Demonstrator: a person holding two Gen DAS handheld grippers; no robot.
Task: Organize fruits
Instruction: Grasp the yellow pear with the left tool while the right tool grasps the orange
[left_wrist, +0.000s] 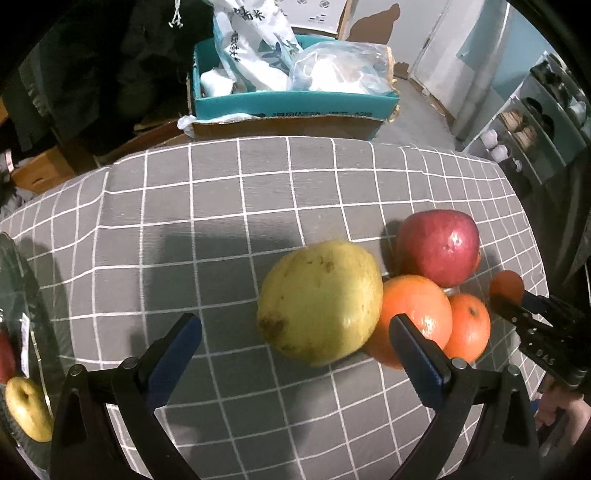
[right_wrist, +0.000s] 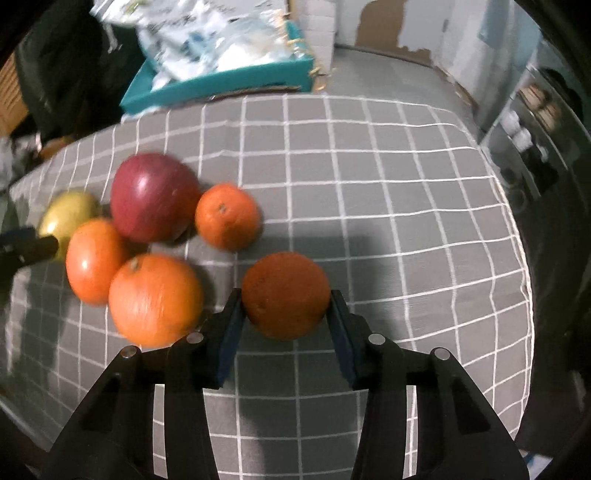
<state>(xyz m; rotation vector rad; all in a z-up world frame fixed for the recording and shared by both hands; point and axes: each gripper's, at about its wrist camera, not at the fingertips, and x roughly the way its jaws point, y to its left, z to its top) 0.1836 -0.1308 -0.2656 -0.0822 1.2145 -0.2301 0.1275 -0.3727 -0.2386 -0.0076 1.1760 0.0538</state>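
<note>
On the grey checked cloth (left_wrist: 177, 206) a cluster of fruit lies together: a yellow pear (left_wrist: 321, 301), a red apple (left_wrist: 439, 247) and two oranges (left_wrist: 419, 310) (left_wrist: 468, 326). My left gripper (left_wrist: 295, 325) hangs open above the cloth. The pear sits just ahead between its spread fingers, untouched. My right gripper (right_wrist: 285, 297) is shut on a darker orange (right_wrist: 284, 277), to the right of the cluster. In the right wrist view I also see the apple (right_wrist: 153, 197), the pear (right_wrist: 68, 218), a small orange (right_wrist: 227, 216) and two bigger oranges (right_wrist: 155, 299) (right_wrist: 96, 260).
A glass plate (left_wrist: 26, 302) at the far left edge holds a yellow fruit (left_wrist: 26, 410) and part of a red one (left_wrist: 5, 358). Beyond the table's far edge stands a teal box (left_wrist: 295, 101) stuffed with plastic bags. A shoe rack (left_wrist: 532, 125) stands on the right.
</note>
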